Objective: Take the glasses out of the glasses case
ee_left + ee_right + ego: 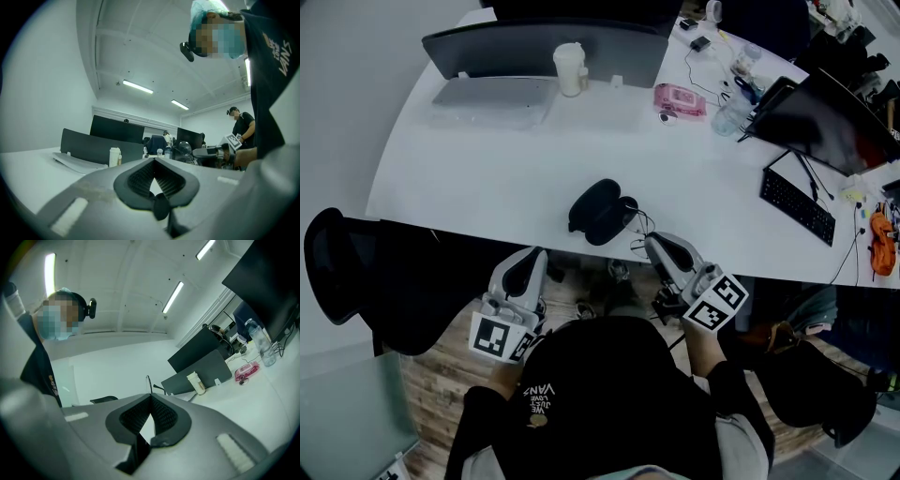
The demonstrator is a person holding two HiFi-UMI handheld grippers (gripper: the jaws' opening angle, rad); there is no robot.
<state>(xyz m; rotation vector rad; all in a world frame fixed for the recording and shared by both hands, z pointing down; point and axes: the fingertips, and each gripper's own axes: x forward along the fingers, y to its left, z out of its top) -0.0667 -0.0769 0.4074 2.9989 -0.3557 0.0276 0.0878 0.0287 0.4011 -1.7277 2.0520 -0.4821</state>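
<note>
A black oval glasses case (595, 208) lies near the front edge of the white table (487, 187). A dark part with thin wire-like lines (636, 221) juts from its right side; I cannot tell whether that is the glasses. Both grippers hang below the table edge, close to the person's body and apart from the case. The left gripper (528, 258) points up at the table edge, its jaws together and empty, as also seen in the left gripper view (154, 160). The right gripper (659, 246) sits just under the case, jaws closed on nothing (151, 397).
At the back stand a grey screen (544, 47), a white cup (570, 68) and a pink item (680, 98). To the right are a dark monitor (825, 117), a keyboard (797, 204) and a bottle (731, 112). A black chair (337, 262) stands left of the person.
</note>
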